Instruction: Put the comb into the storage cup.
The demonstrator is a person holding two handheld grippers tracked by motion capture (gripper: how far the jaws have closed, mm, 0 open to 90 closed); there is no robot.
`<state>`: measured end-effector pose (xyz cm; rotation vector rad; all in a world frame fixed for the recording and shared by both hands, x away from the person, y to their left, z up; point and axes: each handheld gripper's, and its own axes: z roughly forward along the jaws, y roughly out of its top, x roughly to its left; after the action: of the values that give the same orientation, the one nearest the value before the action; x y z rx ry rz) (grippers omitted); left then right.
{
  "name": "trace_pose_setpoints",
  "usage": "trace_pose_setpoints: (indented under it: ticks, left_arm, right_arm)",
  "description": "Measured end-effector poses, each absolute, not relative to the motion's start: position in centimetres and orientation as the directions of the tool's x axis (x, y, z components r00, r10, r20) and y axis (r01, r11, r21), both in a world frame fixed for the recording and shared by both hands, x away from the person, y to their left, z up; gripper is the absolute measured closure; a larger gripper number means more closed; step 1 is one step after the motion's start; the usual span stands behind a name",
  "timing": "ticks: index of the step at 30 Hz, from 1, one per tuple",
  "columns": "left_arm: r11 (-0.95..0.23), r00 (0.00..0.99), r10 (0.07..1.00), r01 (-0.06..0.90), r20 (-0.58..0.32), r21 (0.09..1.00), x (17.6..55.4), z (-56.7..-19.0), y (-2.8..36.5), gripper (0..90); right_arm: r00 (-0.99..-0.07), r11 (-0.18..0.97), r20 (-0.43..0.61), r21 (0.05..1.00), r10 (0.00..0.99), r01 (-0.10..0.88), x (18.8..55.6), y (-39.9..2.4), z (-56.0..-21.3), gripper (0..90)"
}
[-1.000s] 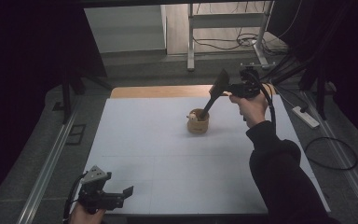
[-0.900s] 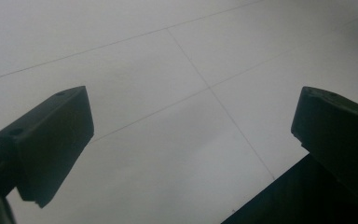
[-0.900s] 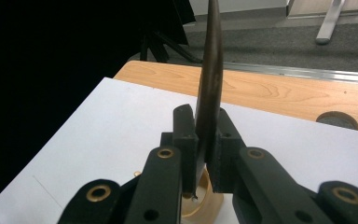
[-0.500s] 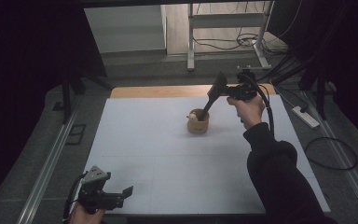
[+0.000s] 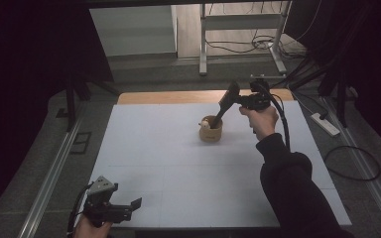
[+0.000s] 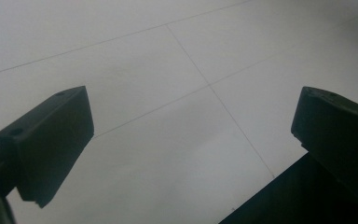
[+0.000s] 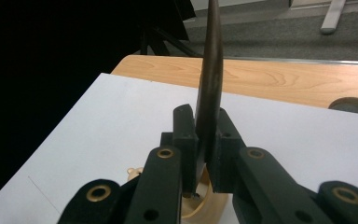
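The right gripper (image 5: 234, 100) is clamping a dark spatula (image 5: 226, 101), its handle end resting in the wooden cup (image 5: 211, 130); release is remaining. The left gripper (image 5: 129, 208) is idling, jaws apart.

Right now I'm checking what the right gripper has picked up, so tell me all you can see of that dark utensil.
The utensil is dark brown, flat and thin, looking like wood, with a broad blade at its upper end and a narrower handle. It stands tilted, its lower end inside the holder on the white table. The right gripper is shut on it edge-on, pads pressing both flat faces.
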<state>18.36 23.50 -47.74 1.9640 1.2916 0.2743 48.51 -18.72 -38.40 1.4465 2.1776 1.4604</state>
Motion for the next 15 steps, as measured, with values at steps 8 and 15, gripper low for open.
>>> trace_pose_setpoints:
  ticks: [8,15]
  left_arm:
    - [-0.202,0.464,0.858,0.699,-0.221,0.686,18.4,-47.7,23.5,0.0]
    - [-0.202,0.464,0.858,0.699,-0.221,0.686,18.4,-47.8,23.5,0.0]
  right_arm:
    - [-0.509,0.026,0.399,0.767,0.763,0.641,48.6,-18.6,-39.6,83.7]
    - [-0.483,-0.023,0.455,0.745,0.748,0.667,48.8,-19.0,-40.8,83.7]
